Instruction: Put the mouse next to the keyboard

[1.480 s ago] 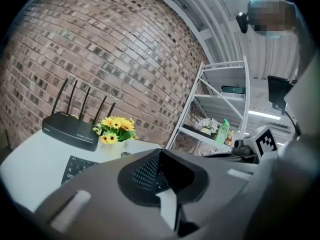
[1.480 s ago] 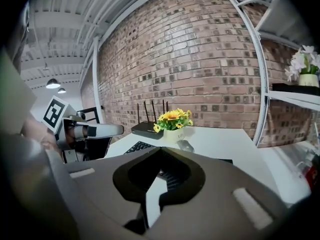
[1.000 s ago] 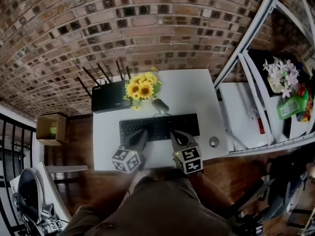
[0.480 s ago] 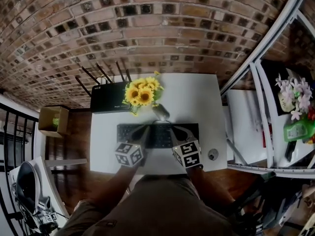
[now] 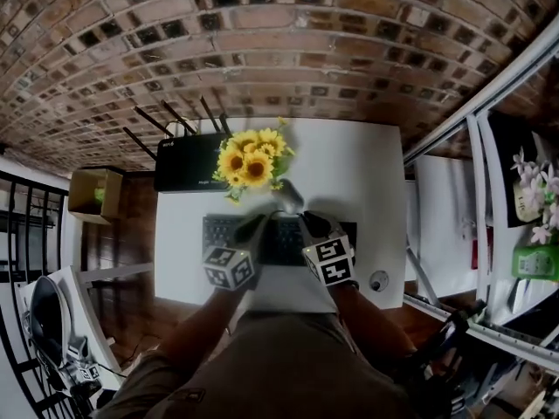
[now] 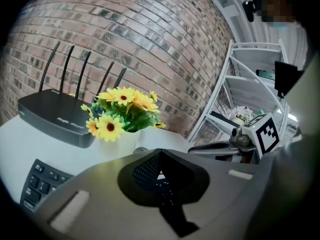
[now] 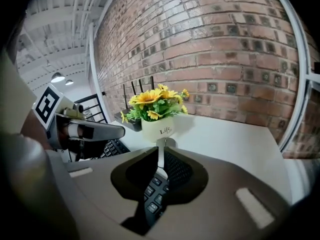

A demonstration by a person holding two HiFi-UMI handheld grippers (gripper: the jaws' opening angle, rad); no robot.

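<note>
Red brick wall (image 5: pixel 262 42) behind a white desk (image 5: pixel 349 173); dark wooden floor (image 5: pixel 131 234)

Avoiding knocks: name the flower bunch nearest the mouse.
The yellow sunflowers, right beside the mouse on the desk; the pale pink bunch stands far off right.

Even, soft daylight — heavy fisheye bends the brick wall (image 5: pixel 262 24), corners darken.

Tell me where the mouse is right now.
In the head view the mouse lies on the white table, just behind the far edge of the keyboard near its middle, immediately right of the sunflowers.
</note>
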